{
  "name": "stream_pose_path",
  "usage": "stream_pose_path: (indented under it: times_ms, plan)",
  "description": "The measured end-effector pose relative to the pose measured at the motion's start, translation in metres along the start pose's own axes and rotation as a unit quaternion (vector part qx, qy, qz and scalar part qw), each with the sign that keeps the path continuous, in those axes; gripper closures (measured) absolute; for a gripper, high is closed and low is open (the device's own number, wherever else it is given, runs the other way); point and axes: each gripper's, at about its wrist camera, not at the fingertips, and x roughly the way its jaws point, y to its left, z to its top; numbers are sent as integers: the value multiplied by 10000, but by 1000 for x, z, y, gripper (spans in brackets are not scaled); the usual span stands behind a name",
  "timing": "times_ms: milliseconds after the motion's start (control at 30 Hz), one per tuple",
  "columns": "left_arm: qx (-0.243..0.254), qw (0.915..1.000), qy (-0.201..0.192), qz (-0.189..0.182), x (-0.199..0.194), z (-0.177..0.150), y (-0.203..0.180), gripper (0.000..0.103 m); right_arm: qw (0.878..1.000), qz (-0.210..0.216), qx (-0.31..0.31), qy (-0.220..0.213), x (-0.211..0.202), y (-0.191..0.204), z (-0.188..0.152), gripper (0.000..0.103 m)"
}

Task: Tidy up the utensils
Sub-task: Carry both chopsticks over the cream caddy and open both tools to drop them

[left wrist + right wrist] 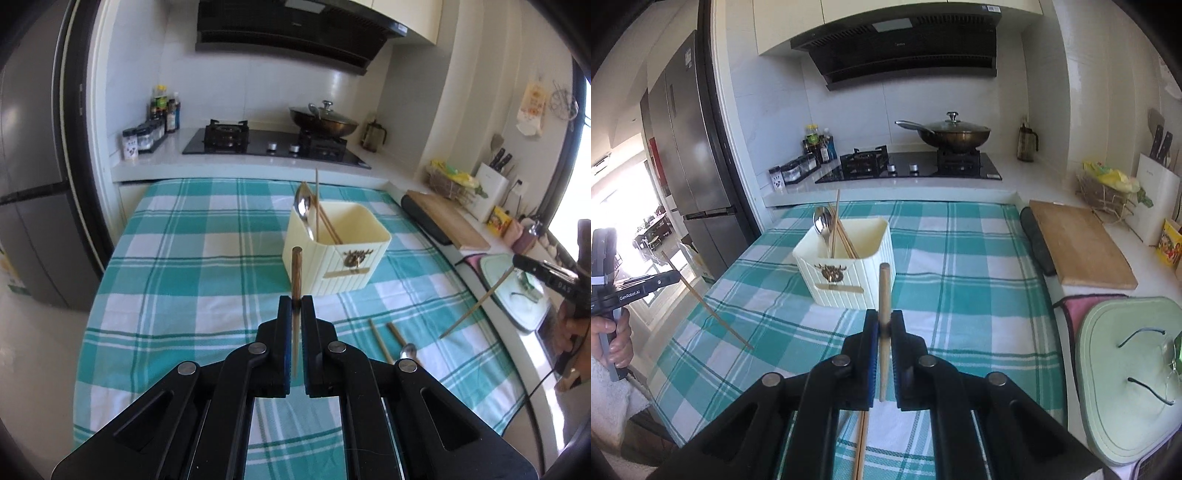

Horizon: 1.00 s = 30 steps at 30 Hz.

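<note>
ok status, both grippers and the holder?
Left gripper shut on dark chopstick. Right gripper shut on light chopstick. Cream holder ahead, path clear.

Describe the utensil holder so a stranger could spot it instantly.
Start at the teal-and-white checked tablecloth in front of the gas stove. Standing on it is the cream ribbed plastic utensil holder, squarish and open-topped. Only it bears a brown ornament on its front and holds a metal spoon with upright chopsticks.
</note>
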Motion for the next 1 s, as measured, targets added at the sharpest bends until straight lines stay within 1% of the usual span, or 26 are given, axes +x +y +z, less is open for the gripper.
stream_pose_path:
  times_ms: [133, 200, 267, 333, 433, 500, 533, 567, 633, 667, 733, 800, 867, 933, 1000]
  plan:
    - [7, 9999, -130, 11, -6, 22, -2, 100, 9999, 30, -78, -93, 5, 10, 22, 96]
    - [13, 9997, -232, 23, -7, 39, -4, 100, 9998, 29, -162, -144, 9, 16, 36, 96]
    - [33, 9991, -420, 34, -10, 60, -9, 100, 9992, 36, -275, -283, 13, 23, 54, 96]
    - [16, 9974, -716, 26, -12, 85, -17, 100, 9981, 46, -372, -482, 16, 30, 76, 96]
    - [-15, 9929, -1184, 57, -9, 118, -28, 100, 9946, 84, -466, -922, 19, 39, 106, 96]
    - [-4, 9909, -1344, 106, 4, 135, -36, 100, 9905, 116, -563, -1250, 23, 48, 125, 96]
    - [-11, 9907, -1356, 136, 15, 142, -39, 100, 9889, 129, -608, -1350, 27, 52, 132, 96]
    - [-43, 9910, -1330, 157, 27, 148, -42, 100, 9877, 147, -661, -1410, 35, 55, 138, 96]
    - [-136, 9941, -1061, 151, 61, 155, -44, 100, 9874, 146, -731, -1394, 56, 59, 147, 96]
    - [-184, 9956, -910, 156, 76, 156, -44, 100, 9890, 128, -780, -1247, 72, 61, 150, 96]
    - [-259, 9984, -466, 161, 114, 154, -43, 100, 9932, 55, -837, -802, 107, 62, 153, 96]
    - [-377, 9992, -46, 134, 147, 147, -39, 100, 9958, 34, -885, -224, 141, 59, 151, 96]
    - [-438, 9985, 312, 112, 176, 139, -37, 100, 9961, 21, -864, 186, 172, 56, 146, 96]
    - [-416, 9978, 499, 126, 193, 132, -37, 100, 9956, 44, -829, 445, 194, 53, 142, 96]
    - [-396, 9969, 673, 133, 204, 128, -39, 100, 9953, 183, -728, 613, 210, 50, 138, 95]
